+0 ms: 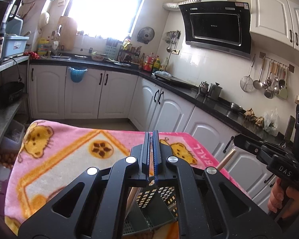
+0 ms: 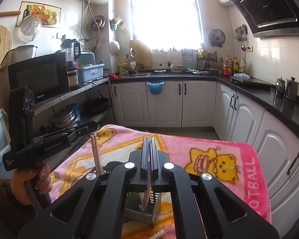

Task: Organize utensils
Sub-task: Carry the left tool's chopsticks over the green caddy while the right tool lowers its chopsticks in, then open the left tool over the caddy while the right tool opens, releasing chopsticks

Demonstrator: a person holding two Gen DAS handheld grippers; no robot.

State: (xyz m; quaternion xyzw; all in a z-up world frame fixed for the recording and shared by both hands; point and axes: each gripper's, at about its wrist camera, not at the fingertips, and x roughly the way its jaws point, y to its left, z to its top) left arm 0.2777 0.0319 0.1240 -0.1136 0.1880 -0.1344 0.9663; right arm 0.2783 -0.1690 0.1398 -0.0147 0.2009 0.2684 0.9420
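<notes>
My left gripper is shut on a pair of wooden chopsticks that hang down into a dark perforated utensil holder on the pink blanket. My right gripper is shut on a wooden chopstick above the same holder. In the right wrist view the left gripper's chopsticks stand upright at the left. In the left wrist view the right gripper's chopstick shows at the right. Another chopstick lies on the blanket near the holder.
The blanket with yellow bear prints covers a table; its far edge drops to the kitchen floor. White cabinets with a black counter run behind and to the right. A shelf with a microwave stands at the left.
</notes>
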